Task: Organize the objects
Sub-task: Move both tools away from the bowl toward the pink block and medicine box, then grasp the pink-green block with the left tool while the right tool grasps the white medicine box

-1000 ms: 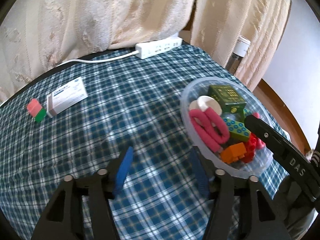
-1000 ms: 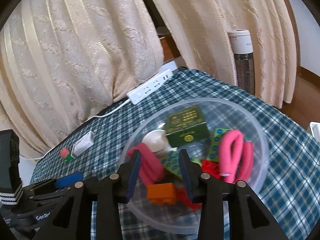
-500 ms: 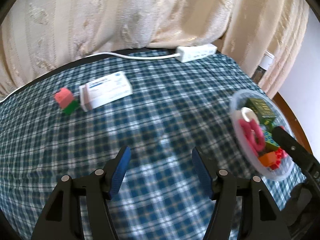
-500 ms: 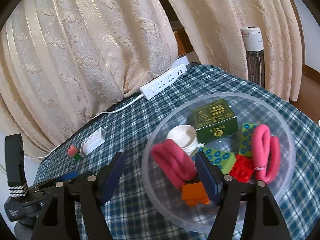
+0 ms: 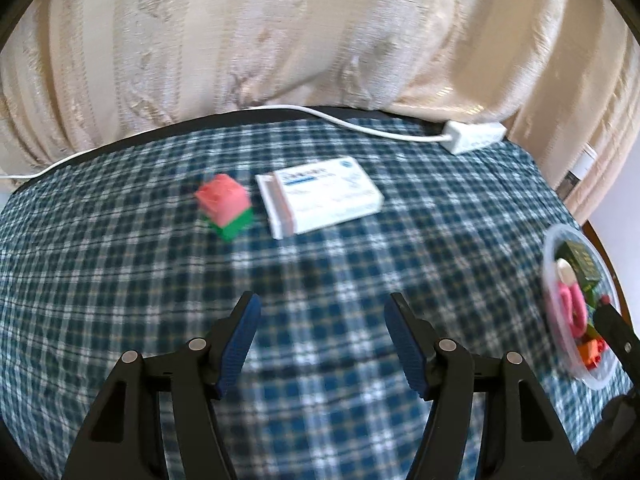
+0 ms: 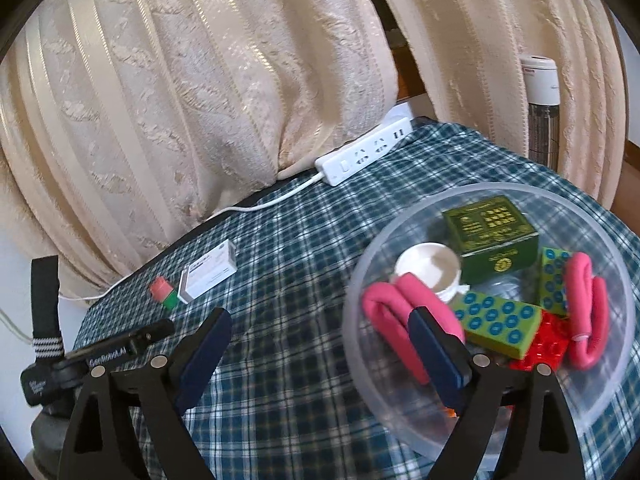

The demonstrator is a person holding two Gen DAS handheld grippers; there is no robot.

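Bare checked cloth [image 5: 320, 264] ahead of left tool [image 5: 320, 340], box [image 5: 324, 194] beyond

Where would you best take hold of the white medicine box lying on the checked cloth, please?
Probably across the white medicine box's two long edges, coming down from above: it lies flat, and that narrower span should fit the open left claw. The pink-and-green block beside its short end leaves those edges free.

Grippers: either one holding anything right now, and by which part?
Nothing is held. The left gripper is open over bare tablecloth. The right gripper, jaws just opened, straddles the bowl rim, empty.
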